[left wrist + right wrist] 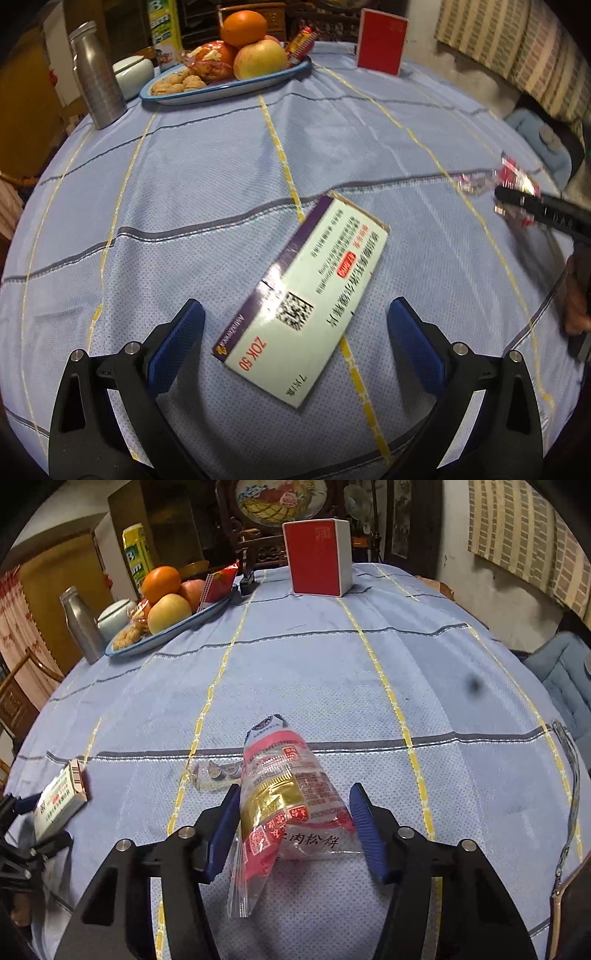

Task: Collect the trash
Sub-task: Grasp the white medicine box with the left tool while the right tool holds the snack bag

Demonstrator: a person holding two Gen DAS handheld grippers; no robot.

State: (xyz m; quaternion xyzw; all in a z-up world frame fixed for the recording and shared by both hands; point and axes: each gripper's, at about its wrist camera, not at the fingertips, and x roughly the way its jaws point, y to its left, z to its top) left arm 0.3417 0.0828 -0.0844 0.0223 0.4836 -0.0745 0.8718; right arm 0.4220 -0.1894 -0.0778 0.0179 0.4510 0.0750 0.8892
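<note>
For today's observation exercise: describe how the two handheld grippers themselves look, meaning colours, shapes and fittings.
Both match. The left gripper and right gripper have matte black plastic arms with triangular cut-outs, round silver bolt heads at the joints, and blue ribbed rubber pads on the fingers. No cables or sleeves show.

Table w/ blue cloth point(207, 177): med box point(303, 295), wrapper point(288, 794), fruit tray point(221, 90), flask point(94, 74).

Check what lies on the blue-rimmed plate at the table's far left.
On the plate: an orange atop apples, walnuts and red snack packets. Anything beneath the pile is hidden.
</note>
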